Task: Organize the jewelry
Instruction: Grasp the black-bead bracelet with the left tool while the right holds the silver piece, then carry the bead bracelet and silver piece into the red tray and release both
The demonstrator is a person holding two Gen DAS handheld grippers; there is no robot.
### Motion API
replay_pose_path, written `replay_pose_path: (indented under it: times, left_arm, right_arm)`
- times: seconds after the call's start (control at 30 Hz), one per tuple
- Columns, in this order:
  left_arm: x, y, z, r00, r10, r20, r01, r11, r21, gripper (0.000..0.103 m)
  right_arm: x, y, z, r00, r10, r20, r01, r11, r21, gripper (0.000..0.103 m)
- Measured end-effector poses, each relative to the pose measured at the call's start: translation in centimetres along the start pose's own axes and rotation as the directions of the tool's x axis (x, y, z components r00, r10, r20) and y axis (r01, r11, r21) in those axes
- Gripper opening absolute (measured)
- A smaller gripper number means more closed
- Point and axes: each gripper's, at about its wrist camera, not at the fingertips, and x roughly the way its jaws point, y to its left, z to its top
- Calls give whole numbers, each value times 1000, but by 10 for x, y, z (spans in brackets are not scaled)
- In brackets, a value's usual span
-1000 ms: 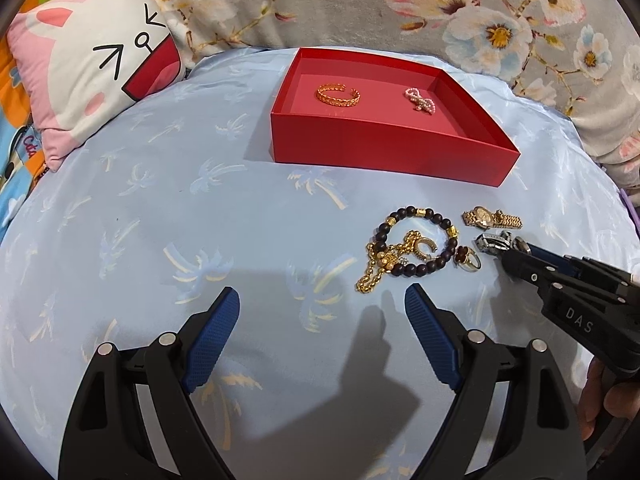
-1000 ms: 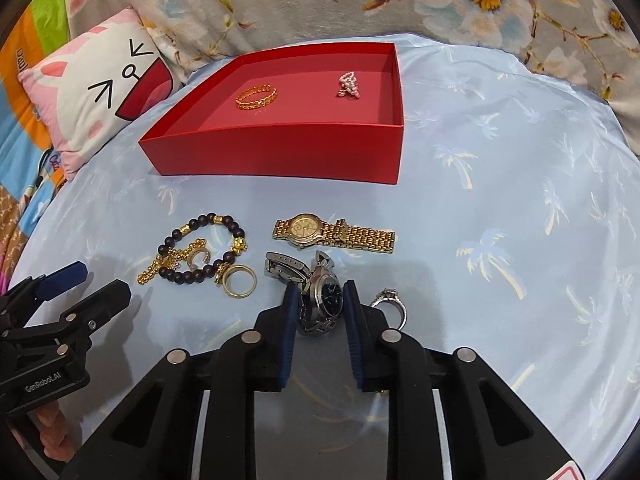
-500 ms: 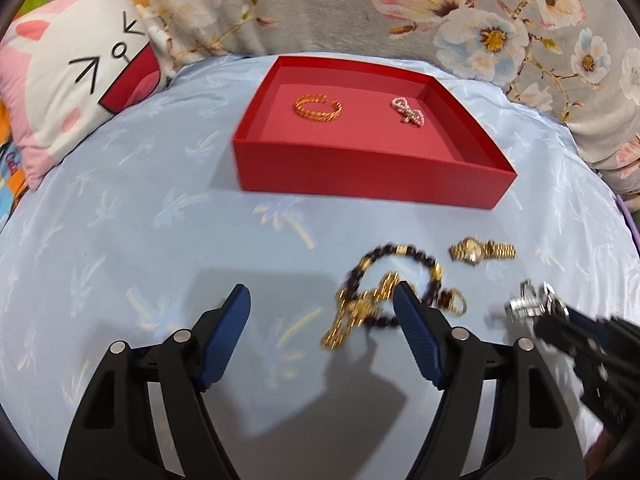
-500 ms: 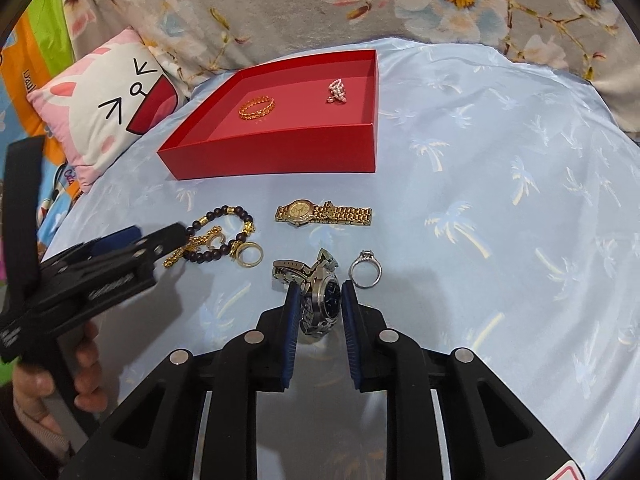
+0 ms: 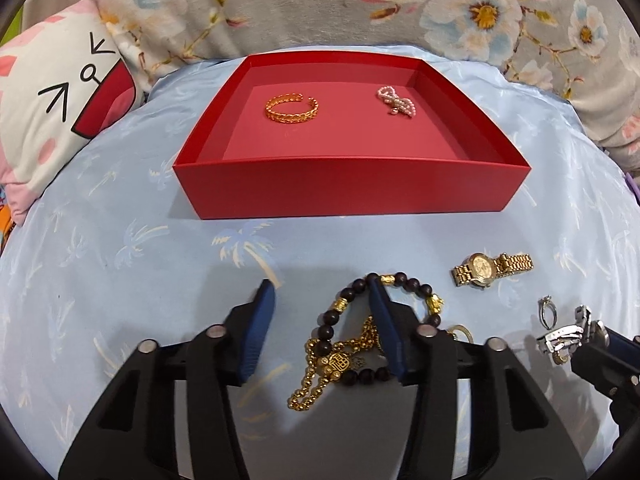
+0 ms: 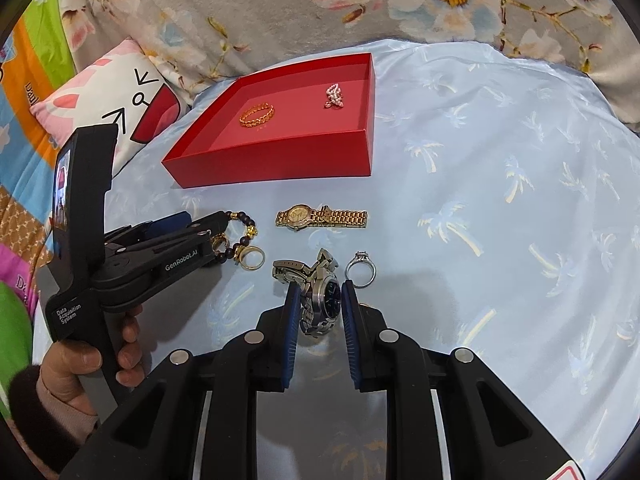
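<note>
A home setting, most likely a bedroom, is showing in both wrist views. A pale blue satin cover [image 5: 120,280] printed with palm trees is lying under the fingers and spreading out ahead of them, soft and slightly domed like bedding. Beyond the fingers, a grey floral quilt [image 5: 320,8] is bunching along the far edge. Ahead and to the left of the fingers, a pink and white cartoon cushion [image 5: 52,108] is resting against the quilt. In the right wrist view, a brightly striped children's blanket [image 6: 28,92] is lying far to the left of the fingers.
</note>
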Motion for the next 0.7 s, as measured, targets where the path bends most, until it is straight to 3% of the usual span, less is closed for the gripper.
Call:
replay_pose_path:
  times: [0.17,0.27,0.7]
  left_arm:
    - [-4,-5,-2,1000,-31,2,31,999,19,13]
    - [-7,-6,-3,998,-66,-5,66,998,6,7]
    - [-74,-7,5,983,-160,87,161,987,-2,7]
  right_arm:
    - [0,0,-1,1000,5,-7,-5,1000,4,19]
    - [-3,0,0,1000,5,-1,-5,1000,1,19]
    - [-28,3,2,999,15,42,-14,1000,-6,19]
